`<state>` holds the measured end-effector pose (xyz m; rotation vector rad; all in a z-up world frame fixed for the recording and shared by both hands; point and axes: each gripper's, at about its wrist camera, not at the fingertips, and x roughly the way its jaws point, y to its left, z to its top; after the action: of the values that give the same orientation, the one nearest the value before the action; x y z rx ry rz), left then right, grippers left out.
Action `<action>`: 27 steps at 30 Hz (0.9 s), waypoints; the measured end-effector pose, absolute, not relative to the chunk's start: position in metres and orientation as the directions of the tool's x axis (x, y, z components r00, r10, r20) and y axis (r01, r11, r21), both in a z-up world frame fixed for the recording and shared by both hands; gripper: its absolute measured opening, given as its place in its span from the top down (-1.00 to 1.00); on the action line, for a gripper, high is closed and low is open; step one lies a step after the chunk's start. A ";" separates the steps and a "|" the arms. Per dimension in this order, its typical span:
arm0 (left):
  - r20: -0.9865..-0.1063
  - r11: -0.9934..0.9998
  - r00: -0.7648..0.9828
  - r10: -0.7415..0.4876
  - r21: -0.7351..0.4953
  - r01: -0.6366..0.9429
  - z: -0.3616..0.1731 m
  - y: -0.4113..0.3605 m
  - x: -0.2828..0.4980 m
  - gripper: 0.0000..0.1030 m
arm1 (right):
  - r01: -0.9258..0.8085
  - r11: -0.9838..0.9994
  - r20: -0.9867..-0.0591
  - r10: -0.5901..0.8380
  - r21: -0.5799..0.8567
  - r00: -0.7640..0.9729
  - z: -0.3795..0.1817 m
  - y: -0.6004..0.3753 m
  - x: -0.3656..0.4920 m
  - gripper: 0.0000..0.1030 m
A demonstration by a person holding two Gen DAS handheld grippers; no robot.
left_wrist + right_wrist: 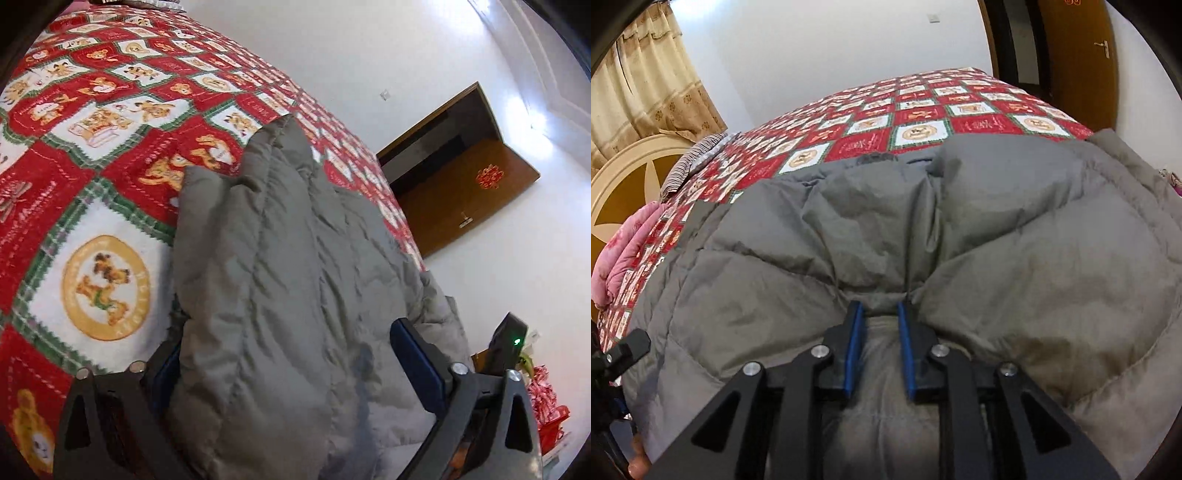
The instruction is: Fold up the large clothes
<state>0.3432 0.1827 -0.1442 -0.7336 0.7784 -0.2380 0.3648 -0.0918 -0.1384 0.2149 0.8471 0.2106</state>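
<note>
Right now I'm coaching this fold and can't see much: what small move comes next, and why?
Probably close the left gripper on the grey padded coat: the fabric fills its wide jaws, while the right gripper already pinches a bunched fold.

The right gripper (881, 306) pinches a gathered fold of the grey coat (1015, 240), its blue pads (854, 347) close together with fabric bunched between them. The puffy, quilted coat spreads over a red-and-white blanket (923, 110) on the bed, with a pink cloth (631, 258) and a striped pillow (690, 158) near the cream headboard (624, 166) at left. Behind are a beige curtain (646, 81), a white wall (831, 48) and a brown door (1078, 62); at the lower left edge is what may be the other gripper (624, 350), too cropped to be sure.
</note>
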 end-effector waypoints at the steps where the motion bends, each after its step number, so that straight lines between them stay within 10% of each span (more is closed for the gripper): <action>1: -0.543 0.707 0.687 -0.482 -0.705 -0.061 -0.147 0.181 0.346 -0.25 | -0.098 0.956 -0.713 0.272 0.275 0.646 -0.138 -0.093 0.365 0.61; 9: -0.450 0.625 0.699 -0.556 -0.781 -0.005 -0.136 0.180 0.339 0.50 | -0.096 0.945 -0.709 0.299 0.312 0.638 -0.140 -0.096 0.367 0.61; 21: -0.312 0.648 0.728 -0.610 -0.726 0.231 -0.044 0.156 0.308 0.59 | -0.033 0.836 -0.667 0.460 0.547 0.586 -0.146 -0.085 0.351 0.60; 27: -0.397 0.794 0.760 -0.515 -0.555 0.249 -0.017 0.148 0.280 0.59 | -0.119 0.678 -0.561 0.683 0.726 0.467 -0.159 -0.005 0.332 0.60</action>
<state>0.2802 0.1480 -0.0167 -0.5003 0.5684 -0.4352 0.3320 -0.0054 -0.1592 0.6718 0.9674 0.5402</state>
